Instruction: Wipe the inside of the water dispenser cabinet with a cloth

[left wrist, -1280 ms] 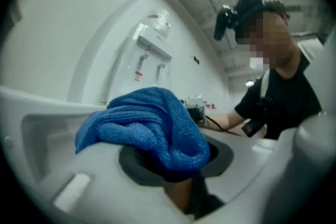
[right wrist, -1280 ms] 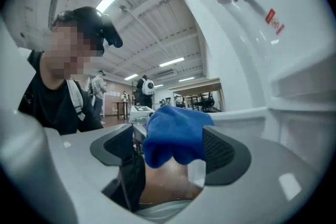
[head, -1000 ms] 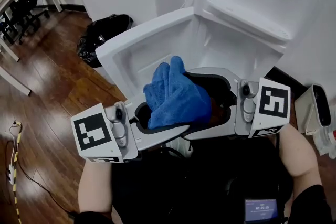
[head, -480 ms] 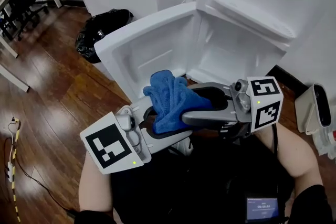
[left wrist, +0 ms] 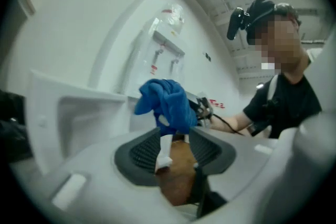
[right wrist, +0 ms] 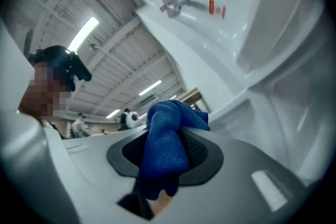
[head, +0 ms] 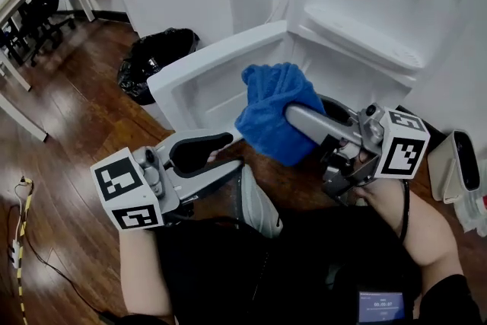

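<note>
Because the cloth is a soft, light, fuzzy rag, it will probably drape and fold wherever it is pinched. It should neither slip much nor come to harm. A hold across the bunched middle, with a fat wad left proud of the jaw tips, looks the best way to present a wiping face.

That is roughly how it sits now. The right gripper has just been closing its jaws, and they are narrow and clamped on the cloth. The cloth bulges past the tips, and in the right gripper view it fills the gap between the jaws and trails toward 6 o'clock. The left gripper, at 8 o'clock from the cloth, has just been opening. Its jaws stand partly apart with nothing between them, and the cloth shows only beyond them in its own view.

The cloth is a strong blue, crumpled into rounded folds, with no stain that I can make out. In the head view it hangs in the air just toward 12 o'clock of centre, in front of the water dispenser cabinet. The cabinet's white hollow lies at 2 o'clock from the cloth, and its opened door stands at 9 to 10 o'clock. The cloth touches no inner wall, so I judge the wiping is not yet begun.
</note>
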The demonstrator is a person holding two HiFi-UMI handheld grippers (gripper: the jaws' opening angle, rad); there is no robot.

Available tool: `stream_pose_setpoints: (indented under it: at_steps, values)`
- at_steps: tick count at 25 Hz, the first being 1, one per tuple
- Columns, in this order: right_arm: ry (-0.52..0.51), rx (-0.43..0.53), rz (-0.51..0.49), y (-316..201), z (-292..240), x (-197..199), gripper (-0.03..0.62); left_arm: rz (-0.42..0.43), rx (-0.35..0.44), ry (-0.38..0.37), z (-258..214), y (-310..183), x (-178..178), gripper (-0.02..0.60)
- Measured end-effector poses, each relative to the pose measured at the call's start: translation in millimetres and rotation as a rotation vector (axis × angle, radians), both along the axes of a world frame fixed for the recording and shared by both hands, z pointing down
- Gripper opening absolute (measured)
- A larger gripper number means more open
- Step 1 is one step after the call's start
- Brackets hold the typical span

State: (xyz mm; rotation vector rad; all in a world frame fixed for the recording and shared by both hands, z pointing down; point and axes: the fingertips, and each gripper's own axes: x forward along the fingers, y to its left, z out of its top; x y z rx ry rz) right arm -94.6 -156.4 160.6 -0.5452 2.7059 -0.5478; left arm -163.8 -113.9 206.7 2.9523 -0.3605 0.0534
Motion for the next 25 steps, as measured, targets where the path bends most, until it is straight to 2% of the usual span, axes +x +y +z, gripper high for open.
stream_pose_setpoints:
  at_steps: [2, 4, 5, 7, 9, 11, 15, 17, 19, 21, 25]
  values:
    - [0.077, 0.077, 0.236, -23, -21, 23, 0.132, -0.214, 0.09, 0.047, -17, -16, -29, 0.17]
    - [0.236, 0.191, 0.478, -44, -39, 39, 0.133, -0.459, 0.175, 0.109, -39, -30, -68, 0.17]
    - [0.317, 0.254, 0.568, -52, -47, 42, 0.135, -0.586, 0.217, 0.124, -49, -37, -90, 0.17]
    - [0.454, 0.386, 0.681, -66, -60, 35, 0.137, -0.809, 0.292, 0.093, -56, -54, -127, 0.17]
    - [0.557, 0.497, 0.745, -78, -68, 20, 0.138, -0.919, 0.319, -0.024, -39, -69, -145, 0.17]
    - [0.644, 0.523, 0.782, -96, -73, 6, 0.138, -0.917, 0.292, -0.163, -4, -84, -147, 0.185]
    - [0.874, 0.373, 0.795, -140, -53, -6, 0.138, -0.878, 0.189, -0.415, 58, -107, -141, 0.229]
    - [0.926, 0.329, 0.77, -148, -37, -14, 0.143, -0.854, 0.152, -0.503, 79, -111, -140, 0.233]
    - [0.901, 0.3, 0.709, -143, -29, -32, 0.144, -0.804, 0.114, -0.499, 88, -111, -130, 0.233]
    - [0.844, 0.299, 0.625, -127, -30, -63, 0.144, -0.774, 0.076, -0.442, 91, -113, -123, 0.233]
    - [0.722, 0.307, 0.387, -79, -27, -135, 0.143, -0.776, 0.034, -0.38, 93, -114, -122, 0.233]
